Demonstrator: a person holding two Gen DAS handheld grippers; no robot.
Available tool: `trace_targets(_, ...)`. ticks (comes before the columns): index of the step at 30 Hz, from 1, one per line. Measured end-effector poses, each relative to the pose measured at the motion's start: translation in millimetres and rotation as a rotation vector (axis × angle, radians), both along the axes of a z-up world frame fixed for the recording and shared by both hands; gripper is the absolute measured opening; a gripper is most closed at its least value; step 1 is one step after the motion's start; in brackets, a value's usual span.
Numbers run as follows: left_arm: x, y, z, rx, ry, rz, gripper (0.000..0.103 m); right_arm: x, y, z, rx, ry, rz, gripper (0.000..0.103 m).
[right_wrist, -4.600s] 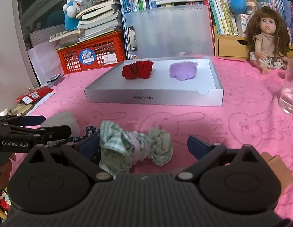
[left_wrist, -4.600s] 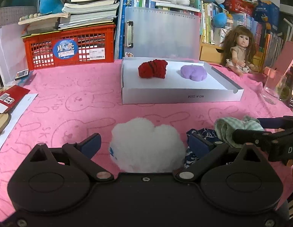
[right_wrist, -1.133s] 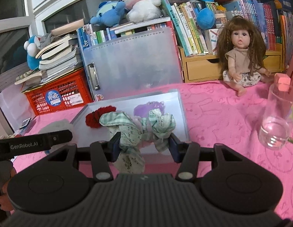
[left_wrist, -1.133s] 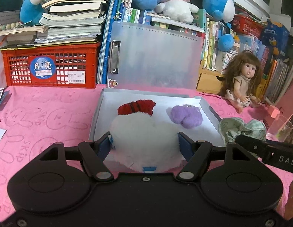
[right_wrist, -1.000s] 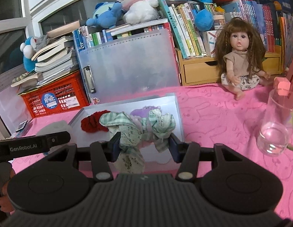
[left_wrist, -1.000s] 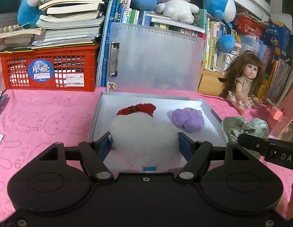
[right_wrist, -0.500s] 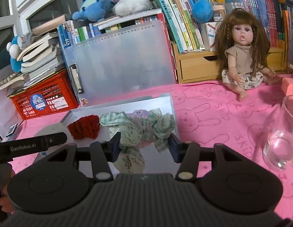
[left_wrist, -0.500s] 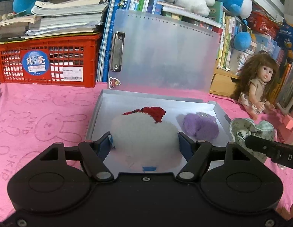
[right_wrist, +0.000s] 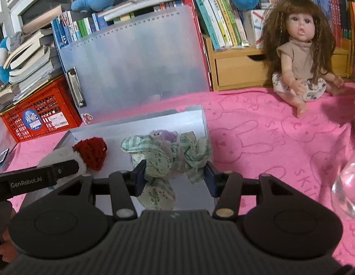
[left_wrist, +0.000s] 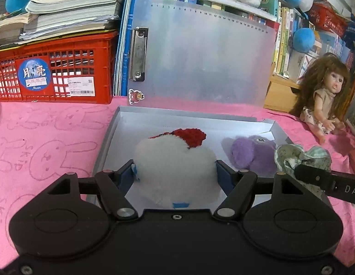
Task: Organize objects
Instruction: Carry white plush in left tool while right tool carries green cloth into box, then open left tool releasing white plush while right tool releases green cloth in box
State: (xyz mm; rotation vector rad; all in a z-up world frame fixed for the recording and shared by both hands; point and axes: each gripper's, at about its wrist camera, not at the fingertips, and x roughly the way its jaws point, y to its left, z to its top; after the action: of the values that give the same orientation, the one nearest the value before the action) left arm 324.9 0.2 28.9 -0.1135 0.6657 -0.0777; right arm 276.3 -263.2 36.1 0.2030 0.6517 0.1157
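We hold a white pom-pom (left_wrist: 177,167) in our left tool (left_wrist: 175,174) and a green scrunchie (right_wrist: 168,158) in our right tool (right_wrist: 175,176), both clamped above the tray (left_wrist: 177,120) near the desk's back edge, where red (left_wrist: 191,136) and purple (left_wrist: 248,152) pieces already lie.

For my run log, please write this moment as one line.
left gripper: holds white puff | right gripper: holds green scrunchie | both over tray

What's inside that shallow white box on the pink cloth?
Inside the white box lie a red fluffy piece and a purple one. The held white fluffy ball hides part of the floor.
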Motion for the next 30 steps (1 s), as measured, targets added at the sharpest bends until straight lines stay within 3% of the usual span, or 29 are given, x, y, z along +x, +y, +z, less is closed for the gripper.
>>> trace_targets(30, 12.1, -5.6, -21.0, 0.028, 0.039, 0.0, 0.071, 6.7, 6.2, -12.7, -0.044, 0.019, 0.016, 0.055)
